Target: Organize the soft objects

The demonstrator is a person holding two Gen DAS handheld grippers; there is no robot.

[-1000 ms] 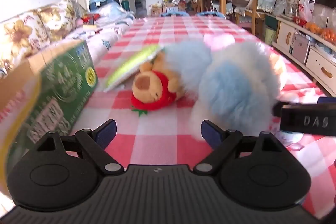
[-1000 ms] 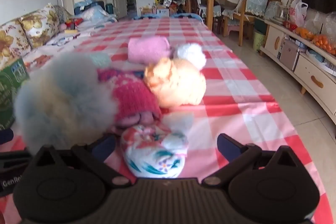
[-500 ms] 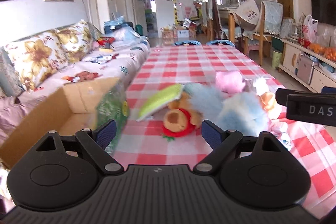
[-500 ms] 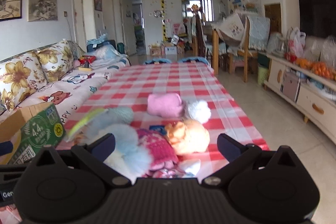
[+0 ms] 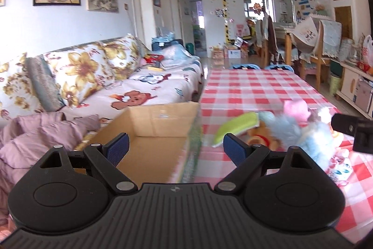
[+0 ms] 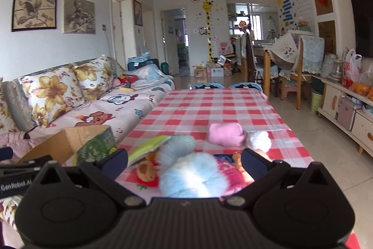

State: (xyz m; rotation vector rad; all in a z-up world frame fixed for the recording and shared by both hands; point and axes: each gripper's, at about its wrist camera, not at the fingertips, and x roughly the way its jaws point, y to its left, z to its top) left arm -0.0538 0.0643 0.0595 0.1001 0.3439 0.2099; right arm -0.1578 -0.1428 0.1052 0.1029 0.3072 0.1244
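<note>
Both my tools are spread and empty: left tool [image 5: 174, 147] over the cardboard box [image 5: 160, 130], right tool [image 6: 184, 161] above the plush pile [image 6: 193, 169] on the counter [image 6: 216, 106]. Nothing boxed yet, I judge; next I need one toy gripped.

I am looking into a family living room. A floral-cushioned sofa [image 6: 70, 95] lines the left wall beneath framed drawings [image 6: 35, 8]. A table in a red-checked cloth [image 6: 214, 109] fills the middle. A giraffe height chart [image 6: 209, 32] decorates the far wall, with dining chairs [image 6: 300, 71] and a low sideboard [image 6: 349, 109] at right.
</note>
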